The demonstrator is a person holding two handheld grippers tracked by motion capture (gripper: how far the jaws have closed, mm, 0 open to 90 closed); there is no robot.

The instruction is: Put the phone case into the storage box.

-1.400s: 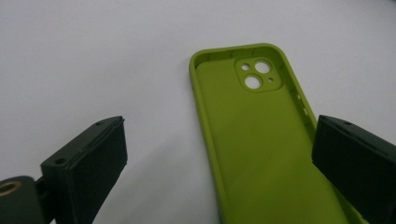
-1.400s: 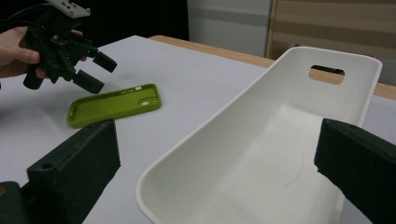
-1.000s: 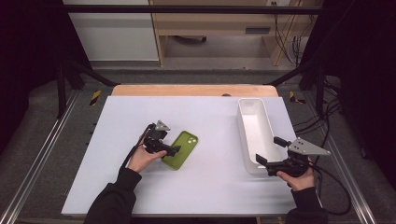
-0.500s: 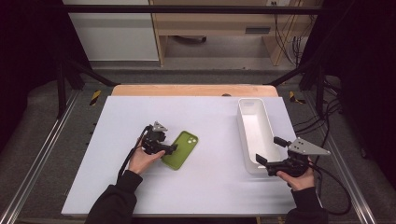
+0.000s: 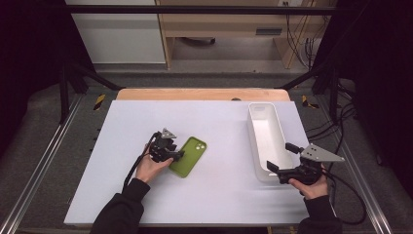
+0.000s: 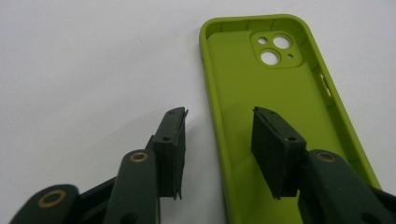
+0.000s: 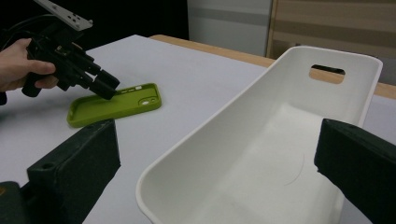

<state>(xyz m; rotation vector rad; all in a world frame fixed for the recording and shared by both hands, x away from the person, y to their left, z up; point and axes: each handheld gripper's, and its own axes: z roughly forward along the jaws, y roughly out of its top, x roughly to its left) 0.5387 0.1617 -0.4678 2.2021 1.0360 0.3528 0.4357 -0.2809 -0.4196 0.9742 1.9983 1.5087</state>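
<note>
A lime green phone case (image 5: 193, 153) (image 6: 280, 88) (image 7: 116, 105) lies hollow side up on the white table, left of centre. My left gripper (image 5: 177, 155) (image 6: 217, 116) (image 7: 105, 86) straddles the case's long side wall, one pad outside it and one inside. Its jaws have just been closing, but a gap still shows at each pad. My right gripper (image 5: 278, 157) (image 7: 219, 135) is open wide at the near end of an empty white tray (image 5: 253, 131) (image 7: 224, 112), holding nothing.
The white table top (image 5: 122, 146) has free room around the case and in front of both hands. A wooden strip (image 5: 199, 94) runs along its far edge. Cables trail from both grippers, and metal rails flank the table.
The left gripper's jaws have drawn closer together around the case's side wall. Both hands, the case and the tray stay where they were.
</note>
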